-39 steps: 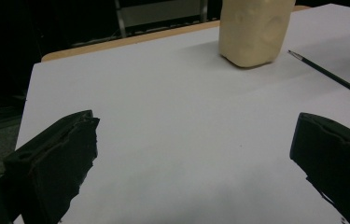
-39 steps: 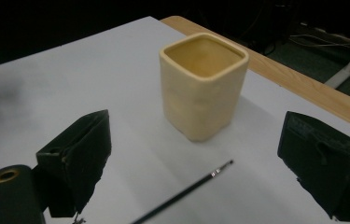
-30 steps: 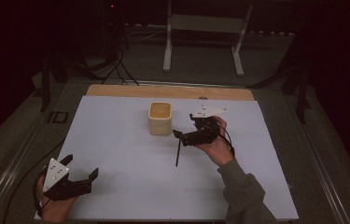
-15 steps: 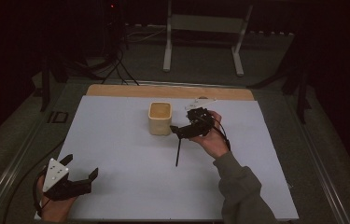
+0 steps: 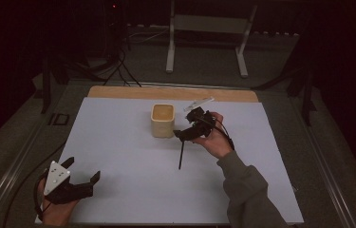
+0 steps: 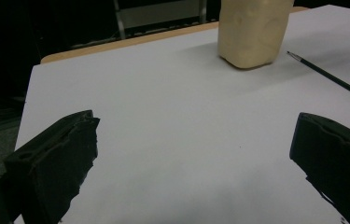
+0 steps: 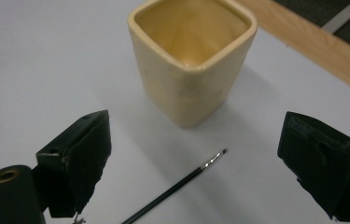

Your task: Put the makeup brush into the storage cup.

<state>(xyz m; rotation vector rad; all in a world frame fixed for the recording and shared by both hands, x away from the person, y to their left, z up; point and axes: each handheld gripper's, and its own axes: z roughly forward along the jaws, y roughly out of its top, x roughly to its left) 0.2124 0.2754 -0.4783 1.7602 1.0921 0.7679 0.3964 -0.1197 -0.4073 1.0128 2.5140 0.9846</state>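
A cream square cup [image 5: 162, 121] stands upright and empty on the white table sheet [image 5: 118, 142]. A thin black paintbrush [image 5: 181, 154] lies flat just in front and to the right of it. My right gripper [image 5: 184, 127] hovers beside the cup's right side, over the brush's bristle end, open and holding nothing. In the right gripper view the cup [image 7: 193, 60] and the brush [image 7: 177, 186] lie between the spread jaws of that gripper [image 7: 196, 161]. My left gripper [image 5: 82, 169] rests open at the near left. Its own view [image 6: 193, 154] shows the cup [image 6: 252, 30] and brush [image 6: 326, 74] far off.
A wooden strip [image 5: 171, 93] borders the sheet's far edge. Beyond the table stands a metal frame [image 5: 206, 38] on the dark floor, with cables [image 5: 118, 66] at the far left. A small dark block [image 5: 60, 118] lies off the sheet's left edge.
My right gripper has shifted slightly left toward the cup and turned to face it. The left gripper, cup and brush have stayed put.
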